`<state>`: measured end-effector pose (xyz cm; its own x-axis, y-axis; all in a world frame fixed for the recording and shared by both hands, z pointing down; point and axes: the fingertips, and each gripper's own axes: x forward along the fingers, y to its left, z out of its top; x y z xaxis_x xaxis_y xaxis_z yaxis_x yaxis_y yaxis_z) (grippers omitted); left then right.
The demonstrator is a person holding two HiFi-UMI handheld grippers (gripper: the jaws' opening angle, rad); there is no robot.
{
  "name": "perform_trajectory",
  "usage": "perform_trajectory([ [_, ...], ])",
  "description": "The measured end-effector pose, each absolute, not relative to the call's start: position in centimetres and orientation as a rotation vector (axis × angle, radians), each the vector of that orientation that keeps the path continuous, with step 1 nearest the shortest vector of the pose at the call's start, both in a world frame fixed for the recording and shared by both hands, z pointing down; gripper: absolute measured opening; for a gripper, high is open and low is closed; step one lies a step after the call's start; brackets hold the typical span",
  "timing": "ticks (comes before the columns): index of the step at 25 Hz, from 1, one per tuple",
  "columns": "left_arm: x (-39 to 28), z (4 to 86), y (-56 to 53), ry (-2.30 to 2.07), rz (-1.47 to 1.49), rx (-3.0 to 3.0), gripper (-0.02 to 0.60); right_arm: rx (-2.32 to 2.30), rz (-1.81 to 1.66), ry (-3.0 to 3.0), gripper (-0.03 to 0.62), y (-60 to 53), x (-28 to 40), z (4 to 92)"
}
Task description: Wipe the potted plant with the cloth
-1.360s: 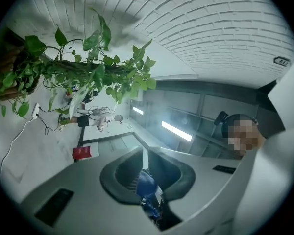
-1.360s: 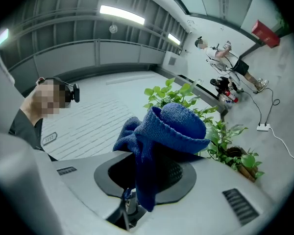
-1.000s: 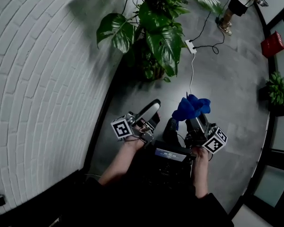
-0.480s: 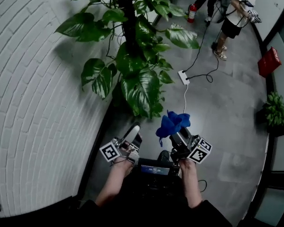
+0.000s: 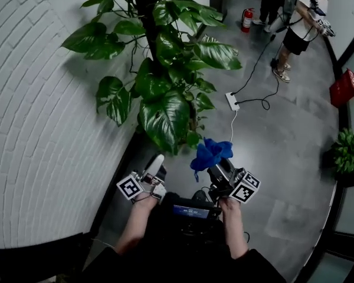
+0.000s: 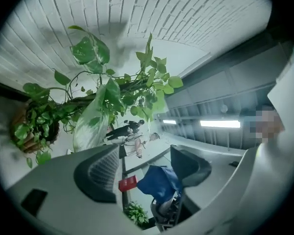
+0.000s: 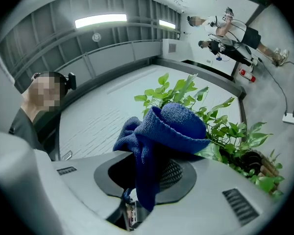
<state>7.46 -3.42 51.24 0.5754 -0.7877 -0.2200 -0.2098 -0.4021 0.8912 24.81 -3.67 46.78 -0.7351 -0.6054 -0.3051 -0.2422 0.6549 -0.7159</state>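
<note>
The potted plant [image 5: 165, 69] with broad green leaves stands by the wall, and its leaves hide the pot in the head view. My right gripper [image 5: 219, 168] is shut on a bunched blue cloth [image 5: 211, 152], which it holds up just below and right of the lowest leaves. The right gripper view shows the cloth [image 7: 171, 126] clamped in that gripper [image 7: 152, 173], with the plant [image 7: 220, 126] close behind. My left gripper [image 5: 156, 164] sits left of it, below a big hanging leaf [image 5: 165, 119]. Its jaws have just been opening and hold nothing [image 6: 144, 168]. The plant [image 6: 108, 97] lies ahead of them.
A white brick wall [image 5: 35, 128] runs along the left. On the grey floor behind the plant lie a power strip [image 5: 232, 101] and its cable. People [image 5: 298, 22] stand at the far back near a fire extinguisher [image 5: 246, 19]. A small plant [image 5: 345, 152] stands at the right.
Both grippers have come nearer to the plant, and the cloth now sits just under its lowest leaves. The left jaws stand wider apart than before.
</note>
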Motion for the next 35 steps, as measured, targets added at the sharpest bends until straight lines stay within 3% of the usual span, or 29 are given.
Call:
perform_trajectory([
  [14,1.9,59.9,-9.1,-1.116,-0.701,1.766,0.444,-0.693,-0.939,2.384,0.109,-8.2,23.6,48.5],
  [25,2.8,60.4,-16.1,-0.844,-0.752,1.829,0.444,-0.751,-0.935,2.49,0.109,-14.5,18.3,48.7],
  [29,2.1,59.1,-16.5,-0.731,-0.781,1.892,0.199,-0.778,-0.954,2.506,0.109,-15.9,16.5,49.5],
  [31,1.0,59.4,-16.4,-0.72,-0.794,1.881,0.11,-0.79,-0.968,2.513,0.109,-16.3,15.5,49.9],
  [35,0.5,60.4,-17.0,-0.693,-0.785,1.844,0.033,-0.853,-0.957,2.577,0.109,-17.8,14.6,50.4],
])
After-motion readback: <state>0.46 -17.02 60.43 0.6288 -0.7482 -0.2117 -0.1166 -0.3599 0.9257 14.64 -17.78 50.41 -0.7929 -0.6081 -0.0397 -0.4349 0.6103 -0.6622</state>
